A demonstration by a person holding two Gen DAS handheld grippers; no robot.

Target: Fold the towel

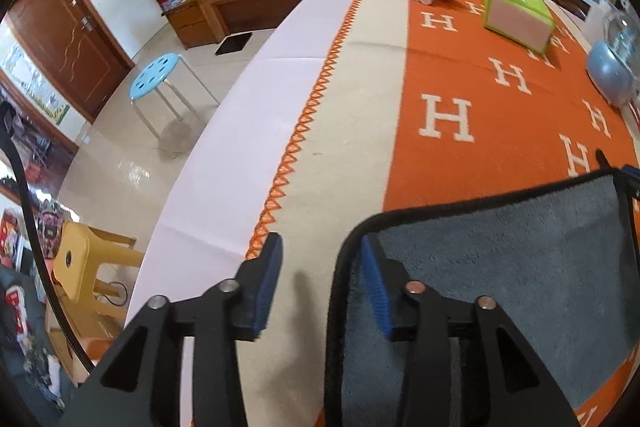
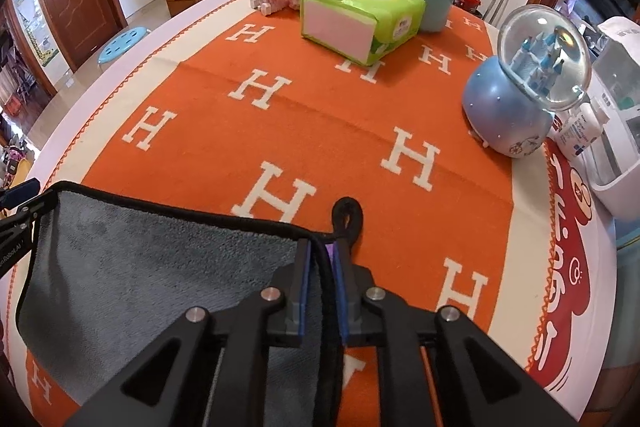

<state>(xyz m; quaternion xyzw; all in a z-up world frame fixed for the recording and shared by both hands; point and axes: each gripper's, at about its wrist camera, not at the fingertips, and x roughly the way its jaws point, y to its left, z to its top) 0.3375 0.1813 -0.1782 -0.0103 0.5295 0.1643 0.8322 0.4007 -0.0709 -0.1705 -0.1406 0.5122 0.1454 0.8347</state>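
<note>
Right claw (image 2: 322,263) pinching black-edged corner of grey towel (image 2: 152,267), hanging loop (image 2: 349,215) sticking forward; towel lying on orange H-patterned desk cloth (image 2: 320,115); snow globe (image 2: 524,83) sitting right.

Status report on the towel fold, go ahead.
Left tool open, straddling the towel edge. Right tool shut on the towel's far right corner by the hanging loop. Towel flat on the orange cloth. Tissue pack and snow globe stand beyond.

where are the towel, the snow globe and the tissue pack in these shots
towel (image 2: 152,267), right wrist view, on the grey pile left of the gripper
snow globe (image 2: 508,115), right wrist view, on its blue base
tissue pack (image 2: 384,11), right wrist view, on the green top of the wrapper
</note>
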